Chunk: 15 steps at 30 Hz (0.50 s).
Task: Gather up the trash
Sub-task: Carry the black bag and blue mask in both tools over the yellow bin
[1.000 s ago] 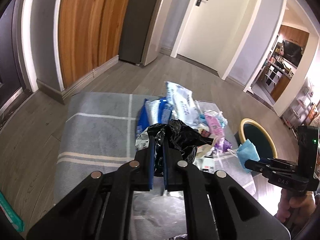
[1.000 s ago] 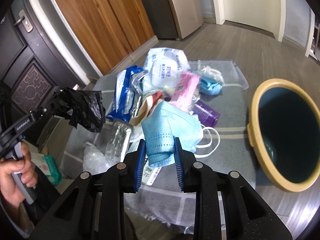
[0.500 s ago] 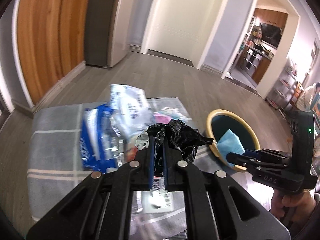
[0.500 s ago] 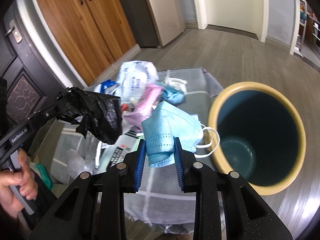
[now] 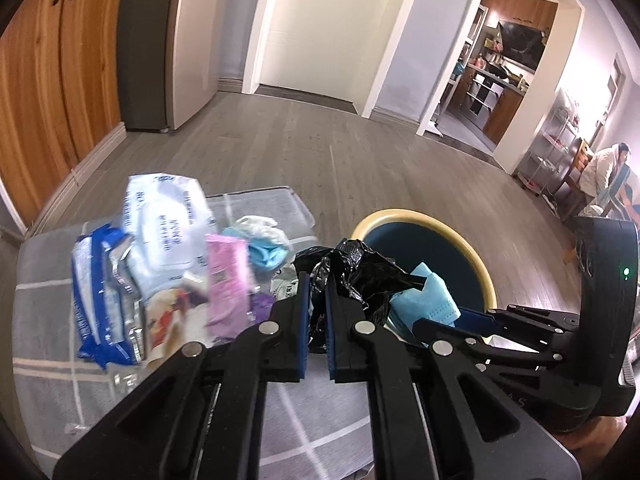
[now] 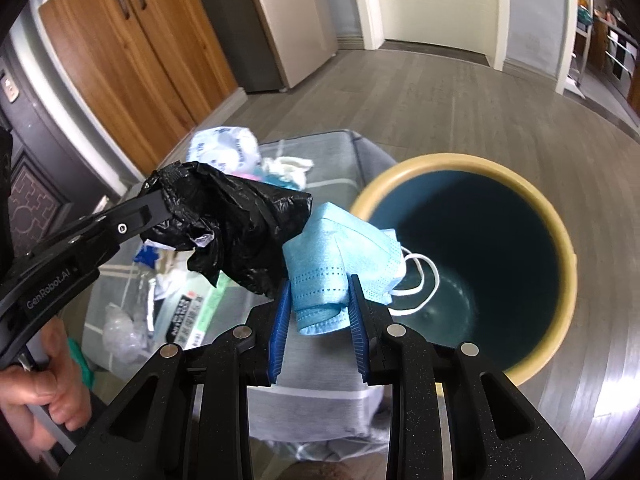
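Note:
My left gripper [image 5: 316, 280] is shut on a crumpled black plastic bag [image 5: 356, 272], also seen in the right wrist view [image 6: 236, 220], held in the air near the bin's rim. My right gripper [image 6: 318, 296] is shut on a light blue face mask [image 6: 340, 264], seen too in the left wrist view [image 5: 428, 300], its white ear loops hanging over the bin's mouth. The round bin [image 6: 560, 240], yellow-rimmed with a dark blue inside, stands on the floor to the right [image 5: 472, 256]. The bag and mask sit side by side, nearly touching.
A grey checked cloth [image 5: 48, 392] covers a low table holding a pile of trash: a white wipes pack [image 5: 168, 220], a blue packet [image 5: 92, 300], a pink packet [image 5: 228, 276]. Wooden doors [image 6: 132, 60] stand behind. A person [image 5: 604, 168] sits far right.
Both grippers have swung right from over the trash pile toward the bin, each still holding its item. The mask now hangs at the bin's mouth and the black bag is beside it.

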Motion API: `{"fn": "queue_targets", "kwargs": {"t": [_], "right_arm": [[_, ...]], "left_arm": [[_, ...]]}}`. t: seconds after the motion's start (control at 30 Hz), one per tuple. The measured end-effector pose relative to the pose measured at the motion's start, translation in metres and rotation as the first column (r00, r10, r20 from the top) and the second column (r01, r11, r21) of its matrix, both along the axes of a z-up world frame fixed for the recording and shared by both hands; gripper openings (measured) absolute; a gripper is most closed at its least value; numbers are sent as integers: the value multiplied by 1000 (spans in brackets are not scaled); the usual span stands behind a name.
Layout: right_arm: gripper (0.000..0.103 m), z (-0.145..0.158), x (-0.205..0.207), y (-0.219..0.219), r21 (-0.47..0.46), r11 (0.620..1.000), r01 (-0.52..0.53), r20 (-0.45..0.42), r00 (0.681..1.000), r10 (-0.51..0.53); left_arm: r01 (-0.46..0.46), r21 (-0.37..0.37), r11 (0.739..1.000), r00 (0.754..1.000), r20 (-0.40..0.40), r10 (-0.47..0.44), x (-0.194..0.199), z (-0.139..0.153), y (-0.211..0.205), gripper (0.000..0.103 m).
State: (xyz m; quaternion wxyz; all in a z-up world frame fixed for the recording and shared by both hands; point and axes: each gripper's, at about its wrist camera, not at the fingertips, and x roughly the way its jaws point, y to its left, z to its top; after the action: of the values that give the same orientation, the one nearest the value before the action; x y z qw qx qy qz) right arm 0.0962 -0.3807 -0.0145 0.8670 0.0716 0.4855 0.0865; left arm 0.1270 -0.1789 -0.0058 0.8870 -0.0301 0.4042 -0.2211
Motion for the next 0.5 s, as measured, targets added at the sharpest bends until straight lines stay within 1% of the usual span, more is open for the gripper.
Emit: {"fn": "queue_targets", "kwargs": {"t": [0.3,0.5], "right_arm": [[31,-4,3,-48,-9,996,89,-26,996,-89],[31,-17,9,-75,-16,991,132,-72,989,-133]], "left_arm": [[42,-33,999,998,-46,-43,7,-8,-43,6],[61,-18,998,995,-83,-62,13,-23,-73,6]]}}
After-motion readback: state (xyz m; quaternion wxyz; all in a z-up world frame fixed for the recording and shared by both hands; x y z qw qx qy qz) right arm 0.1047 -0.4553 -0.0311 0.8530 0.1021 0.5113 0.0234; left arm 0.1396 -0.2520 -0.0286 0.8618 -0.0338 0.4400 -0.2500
